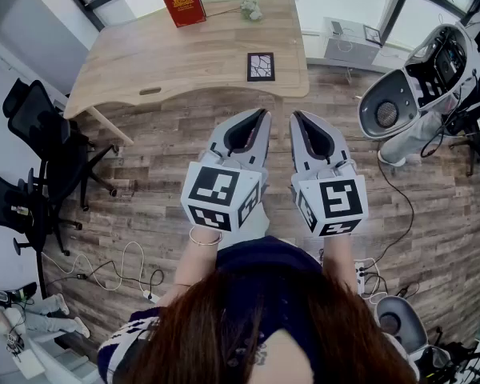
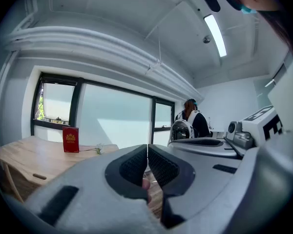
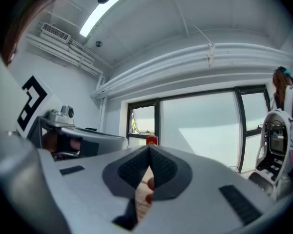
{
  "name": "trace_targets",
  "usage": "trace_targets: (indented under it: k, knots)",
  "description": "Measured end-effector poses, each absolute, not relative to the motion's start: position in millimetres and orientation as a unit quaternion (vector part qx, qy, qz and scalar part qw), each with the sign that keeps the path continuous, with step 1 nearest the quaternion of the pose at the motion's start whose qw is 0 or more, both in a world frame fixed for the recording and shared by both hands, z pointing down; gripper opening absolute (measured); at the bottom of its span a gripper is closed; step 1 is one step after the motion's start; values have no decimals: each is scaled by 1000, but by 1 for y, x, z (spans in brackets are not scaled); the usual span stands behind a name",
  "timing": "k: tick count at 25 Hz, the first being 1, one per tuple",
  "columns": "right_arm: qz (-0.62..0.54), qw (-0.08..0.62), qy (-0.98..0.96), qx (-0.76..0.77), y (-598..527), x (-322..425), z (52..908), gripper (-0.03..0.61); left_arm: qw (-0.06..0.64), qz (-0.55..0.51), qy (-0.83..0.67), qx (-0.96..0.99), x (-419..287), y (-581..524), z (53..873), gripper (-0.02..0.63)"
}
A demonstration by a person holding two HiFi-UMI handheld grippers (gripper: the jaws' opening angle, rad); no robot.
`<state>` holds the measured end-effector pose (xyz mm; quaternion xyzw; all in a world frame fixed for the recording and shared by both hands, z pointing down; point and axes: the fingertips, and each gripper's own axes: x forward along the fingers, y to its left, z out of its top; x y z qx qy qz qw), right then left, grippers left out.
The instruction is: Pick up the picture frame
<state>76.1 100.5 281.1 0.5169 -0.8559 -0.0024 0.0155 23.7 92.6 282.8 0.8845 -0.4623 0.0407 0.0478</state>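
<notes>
The picture frame point(image 1: 260, 66), small, black-edged and with a cracked pattern, lies flat near the right front edge of the wooden desk point(image 1: 168, 54). Both grippers hover side by side over the plank floor, short of the desk, pointing toward it roughly level. My left gripper point(image 1: 264, 113) is shut with nothing between its jaws; in its own view the left gripper point(image 2: 147, 145) has its pads meeting at the tip. My right gripper point(image 1: 294, 114) is also shut and empty, and in the right gripper view point(image 3: 149, 148) its pads touch. The frame is hidden in both gripper views.
A red book point(image 1: 183, 3) stands at the desk's back edge beside a small flower sprig point(image 1: 250, 9). Black office chairs point(image 1: 40, 126) sit left of the desk. A white machine point(image 1: 416, 86) stands at the right. Cables point(image 1: 112, 270) trail on the floor. A person point(image 2: 190, 117) stands far off.
</notes>
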Motion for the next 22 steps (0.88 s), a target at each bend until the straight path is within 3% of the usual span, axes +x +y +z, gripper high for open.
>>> trace_targets:
  k: [22]
  knots:
    - [43,8,-849,526,10,35,291,25,73,36,-451,889,-35,0,296,29]
